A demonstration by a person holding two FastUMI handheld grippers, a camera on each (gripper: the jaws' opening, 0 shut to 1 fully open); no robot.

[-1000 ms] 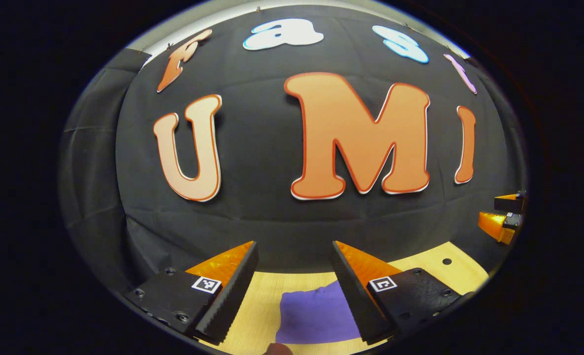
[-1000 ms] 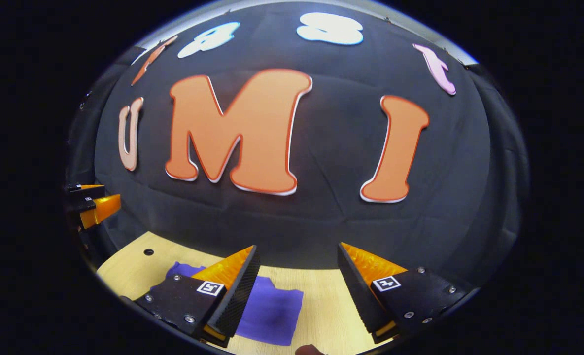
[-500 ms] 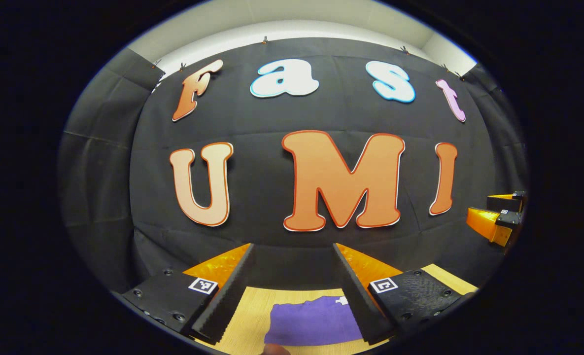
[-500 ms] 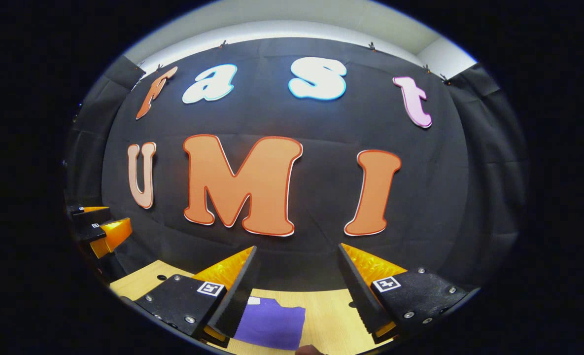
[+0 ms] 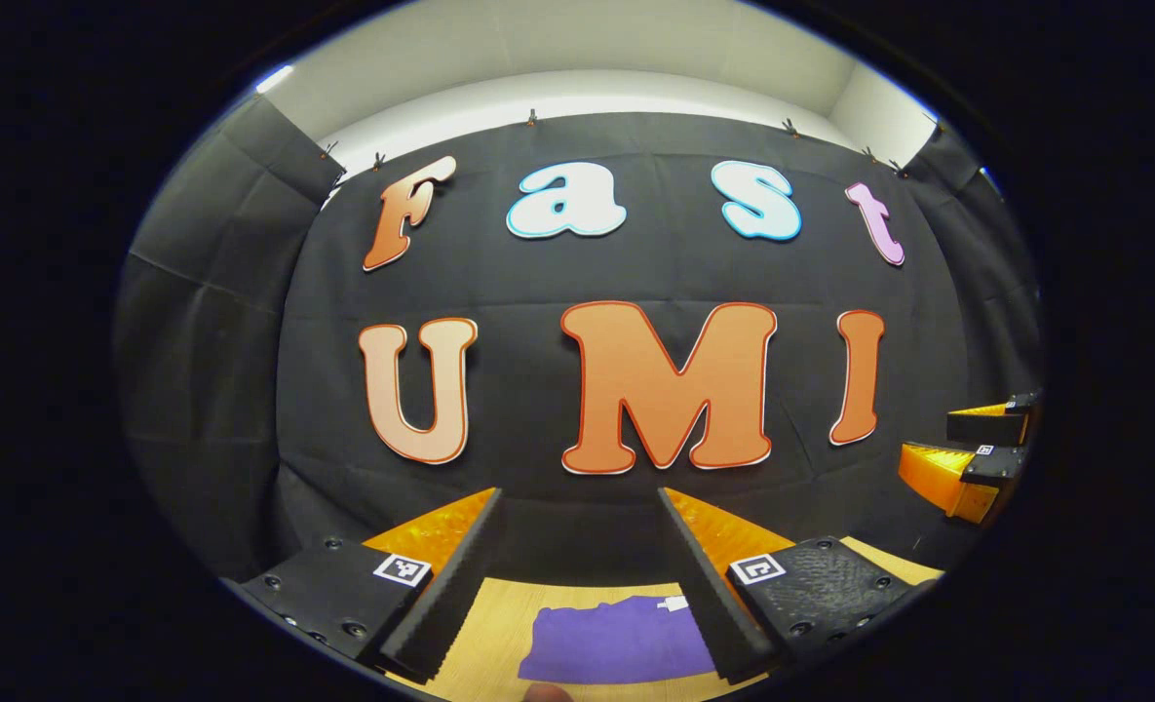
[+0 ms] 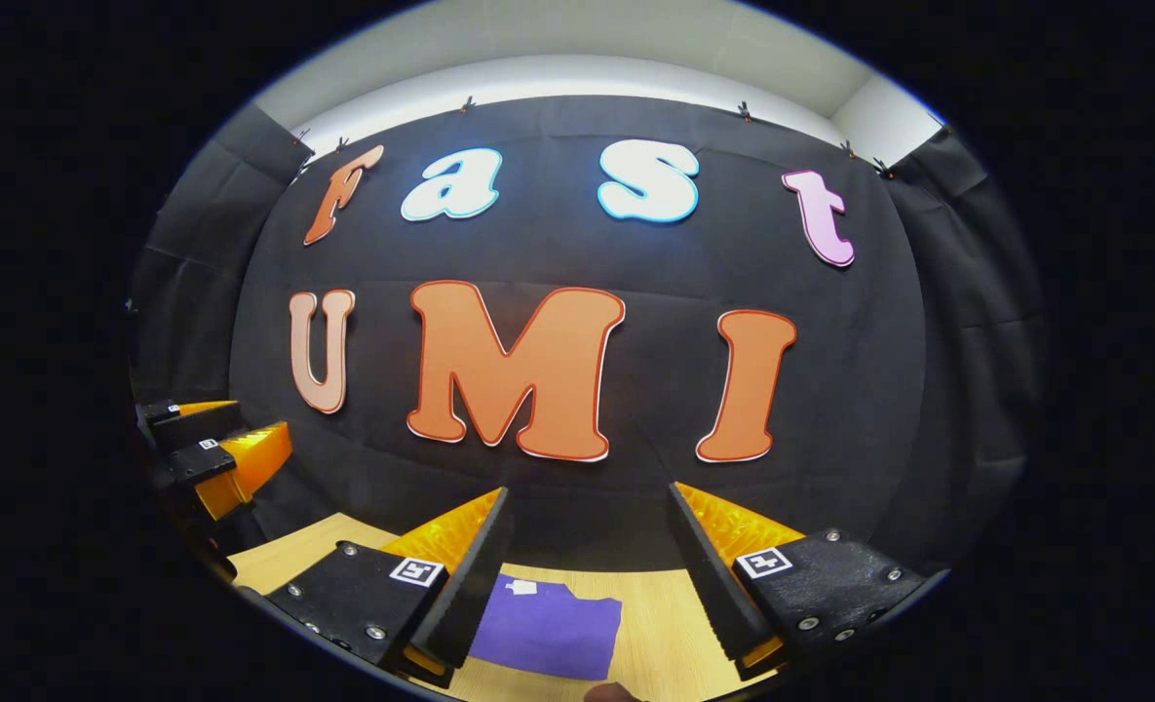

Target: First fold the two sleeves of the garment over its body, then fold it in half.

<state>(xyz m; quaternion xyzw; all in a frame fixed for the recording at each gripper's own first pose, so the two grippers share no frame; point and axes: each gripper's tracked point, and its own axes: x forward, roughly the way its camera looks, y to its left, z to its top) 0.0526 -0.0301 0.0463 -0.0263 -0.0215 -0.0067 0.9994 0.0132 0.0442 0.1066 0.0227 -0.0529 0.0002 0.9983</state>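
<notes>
The left gripper (image 5: pixel 577 575) is held up off the table with its fingers spread wide and nothing between them, pointed at the booth wall more than at the work. The right gripper (image 6: pixel 587 575) is the same: fingers well apart, empty, raised and level. Each one also shows at the far edge of the other's view, so they are side by side with a gap between them.

Below and ahead of both, the purple garment (image 5: pixel 616 643) lies flat on the light wooden table (image 6: pixel 650 634), near the table's front edge and roughly between the two grippers. In the right gripper view it reads as a compact rectangle with straight sides and a small white tag (image 6: pixel 520 587) on its far edge; no sleeve sticks out beyond the outline. By that shape I judge the sleeves folded in and probably the halving done too, though the layers cannot be counted from here.

It looks like thin knit cloth: light, limp, not fragile, likely to sag and slide over itself when lifted. Any further grip is best taken at two corners of one edge, pinching all layers together, one gripper per corner, and kept low so the stack does not fall open.
</notes>
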